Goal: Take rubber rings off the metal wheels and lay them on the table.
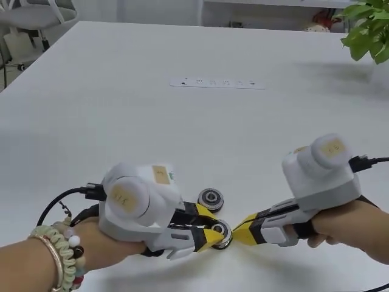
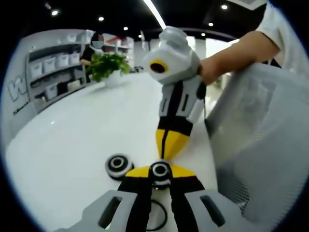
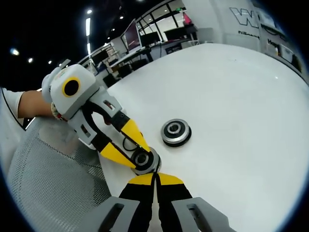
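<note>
In the head view the left claw (image 1: pixel 213 229) comes in from 8 o'clock, held by a hand (image 1: pixel 91 246) with bead bracelets (image 1: pixel 61 252) on the wrist. Its two yellow-tipped jaws are clenched on a metal wheel (image 1: pixel 220 232), one jaw on each side, so the wheel sits right at the tips near the desk's (image 1: pixel 121 103) front edge. The right claw (image 1: pixel 236 236) reaches in from 3 o'clock, gripped by the other hand (image 1: pixel 349 234). Its jaws are pressed together into a single yellow point that touches the held wheel's rim on the side away from the left claw. Whether that point pinches a rubber ring cannot be told. In the right gripper view the closed tips rise from 6 o'clock and meet the wheel just above them, with the left claw's jaws slanting down from 10 o'clock to either side of it. A second wheel (image 1: pixel 211 198) lies flat on the desk at about 11 o'clock from the held one, near it but not touching, and clear of both claws. In the right gripper view a dark band shows around its face. Far across the desk at 12 o'clock sits a flush socket strip (image 1: pixel 217 83), and leaves of a green plant (image 1: pixel 368 30) show at 2 o'clock.
</note>
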`<state>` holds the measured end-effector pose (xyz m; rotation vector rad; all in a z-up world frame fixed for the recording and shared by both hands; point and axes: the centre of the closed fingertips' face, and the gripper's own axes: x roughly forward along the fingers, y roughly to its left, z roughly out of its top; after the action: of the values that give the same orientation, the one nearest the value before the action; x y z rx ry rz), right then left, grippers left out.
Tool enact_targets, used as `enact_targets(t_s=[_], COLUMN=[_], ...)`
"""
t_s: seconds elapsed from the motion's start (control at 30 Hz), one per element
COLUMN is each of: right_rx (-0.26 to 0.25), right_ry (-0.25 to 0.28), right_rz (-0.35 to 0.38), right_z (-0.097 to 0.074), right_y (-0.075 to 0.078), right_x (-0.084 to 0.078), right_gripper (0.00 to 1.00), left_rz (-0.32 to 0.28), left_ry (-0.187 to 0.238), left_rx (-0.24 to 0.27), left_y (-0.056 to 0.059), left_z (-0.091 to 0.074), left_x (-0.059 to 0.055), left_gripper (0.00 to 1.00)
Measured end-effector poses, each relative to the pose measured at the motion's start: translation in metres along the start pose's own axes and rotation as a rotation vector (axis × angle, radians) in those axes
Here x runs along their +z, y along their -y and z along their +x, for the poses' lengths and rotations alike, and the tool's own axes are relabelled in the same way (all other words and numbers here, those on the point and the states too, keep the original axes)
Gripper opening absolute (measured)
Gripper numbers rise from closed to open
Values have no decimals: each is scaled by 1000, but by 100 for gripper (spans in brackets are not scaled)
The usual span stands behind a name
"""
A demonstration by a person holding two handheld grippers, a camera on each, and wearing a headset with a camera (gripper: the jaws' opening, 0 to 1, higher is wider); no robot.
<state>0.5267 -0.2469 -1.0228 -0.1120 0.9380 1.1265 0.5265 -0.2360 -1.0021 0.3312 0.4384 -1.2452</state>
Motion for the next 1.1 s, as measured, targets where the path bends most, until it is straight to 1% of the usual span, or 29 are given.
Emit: enact_targets(t_s=[0.1,0.27,0.3,0.4,0.57,0.63,0.67,0.7,0.73,0.83,1.1], right_rx=[3,6,1,12,14,24,37,33,41,46,47], right_ry=[4,13,25,44,44,54,67,62,68,77,80], right_rz=[5,20,18,47,59,87,117,128,140,164,172], right_z=[-1,-2,-2,-6,-5,-5,-5,-6,-6,-7,-6], right_y=[0,0,1,2,0,-1,-3,-1,-1,-4,-8], right_x=[0,2,4,7,7,9,10,9,9,11,12], right_gripper=[0,0,0,0,0,0,0,0,0,0,0], left_rz=[-13,-9,-8,-6,-5,-6,-6,-6,-4,-3,-2], left_ry=[10,7,6,5,5,5,5,4,4,4,7], left_rx=[-3,0,0,1,2,2,2,1,1,1,3], left_y=[0,0,0,0,0,0,0,0,0,0,-1], left_z=[0,0,0,0,1,1,1,1,1,1,1], left_x=[0,0,0,0,0,0,0,0,0,0,0], left_gripper=[14,14,14,14,14,14,14,14,14,14,14])
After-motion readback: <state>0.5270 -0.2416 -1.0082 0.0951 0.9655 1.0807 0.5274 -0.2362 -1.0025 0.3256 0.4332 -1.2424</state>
